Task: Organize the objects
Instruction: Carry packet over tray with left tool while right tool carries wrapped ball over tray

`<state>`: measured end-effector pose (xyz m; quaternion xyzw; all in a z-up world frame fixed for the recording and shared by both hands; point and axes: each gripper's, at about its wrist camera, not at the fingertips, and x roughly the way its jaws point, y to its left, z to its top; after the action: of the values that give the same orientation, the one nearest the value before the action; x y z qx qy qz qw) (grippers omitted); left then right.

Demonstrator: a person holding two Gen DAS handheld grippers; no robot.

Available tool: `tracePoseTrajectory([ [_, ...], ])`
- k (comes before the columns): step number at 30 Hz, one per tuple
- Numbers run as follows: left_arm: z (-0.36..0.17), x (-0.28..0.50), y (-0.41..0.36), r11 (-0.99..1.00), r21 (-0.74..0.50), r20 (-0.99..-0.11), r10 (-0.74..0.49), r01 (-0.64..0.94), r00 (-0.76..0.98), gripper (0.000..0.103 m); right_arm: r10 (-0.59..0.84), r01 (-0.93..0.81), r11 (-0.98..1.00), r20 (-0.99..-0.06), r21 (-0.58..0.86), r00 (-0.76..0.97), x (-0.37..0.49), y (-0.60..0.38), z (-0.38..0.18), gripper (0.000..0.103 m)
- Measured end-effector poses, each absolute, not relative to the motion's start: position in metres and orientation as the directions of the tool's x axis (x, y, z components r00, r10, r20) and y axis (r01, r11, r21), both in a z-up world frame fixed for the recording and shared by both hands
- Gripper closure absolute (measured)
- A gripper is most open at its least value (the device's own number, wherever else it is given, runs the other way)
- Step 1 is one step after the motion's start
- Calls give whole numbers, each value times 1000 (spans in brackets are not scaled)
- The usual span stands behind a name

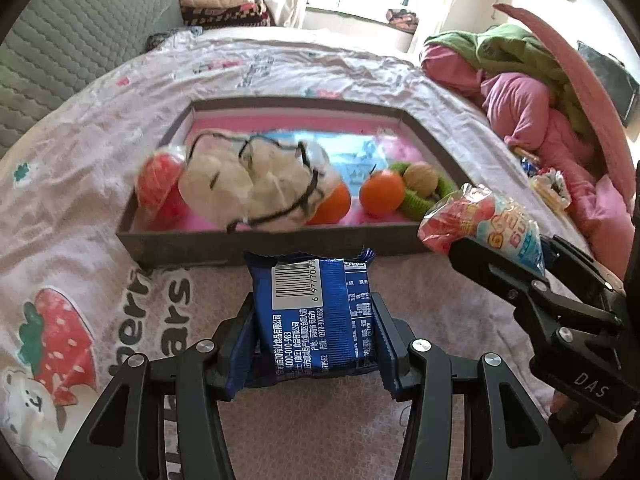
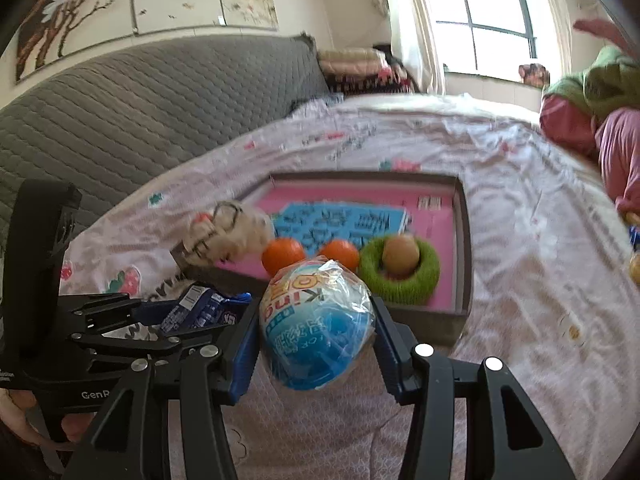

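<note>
My left gripper (image 1: 314, 340) is shut on a blue snack packet (image 1: 316, 316), barcode side up, held just in front of the grey tray (image 1: 260, 244). My right gripper (image 2: 316, 344) is shut on a round snack bag (image 2: 316, 324) printed blue and red; in the left wrist view that bag (image 1: 484, 224) shows at the right, near the tray's front right corner. The tray has a pink floor and holds two oranges (image 1: 382, 192), a walnut (image 1: 420, 178) on a green ring (image 1: 420, 202), a red bagged item (image 1: 160, 188) and a crumpled white bag (image 1: 256, 188).
The tray lies on a bed sheet (image 1: 100, 140) with strawberry prints. Pink and green bedding (image 1: 520, 92) is piled at the right, with small wrapped snacks (image 1: 548, 184) beside it. A grey quilted headboard (image 2: 140, 100) rises at the left; folded blankets (image 1: 220, 0) sit by the window.
</note>
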<state>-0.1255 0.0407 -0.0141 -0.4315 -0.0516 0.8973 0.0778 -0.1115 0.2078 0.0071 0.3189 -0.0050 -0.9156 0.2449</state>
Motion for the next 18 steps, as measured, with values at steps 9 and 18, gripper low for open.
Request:
tracePoseTrajectory([
  [9,20,-110,40,-984,-132,-683,178,-121,-709,50,-459,457,-880,-484,131,-745,-100,211,32,51],
  [18,57,-112,21,-988,-109,-601,152,-108,-785,50,-428,425,-899,-425,106,-798,-105,221,51,51],
])
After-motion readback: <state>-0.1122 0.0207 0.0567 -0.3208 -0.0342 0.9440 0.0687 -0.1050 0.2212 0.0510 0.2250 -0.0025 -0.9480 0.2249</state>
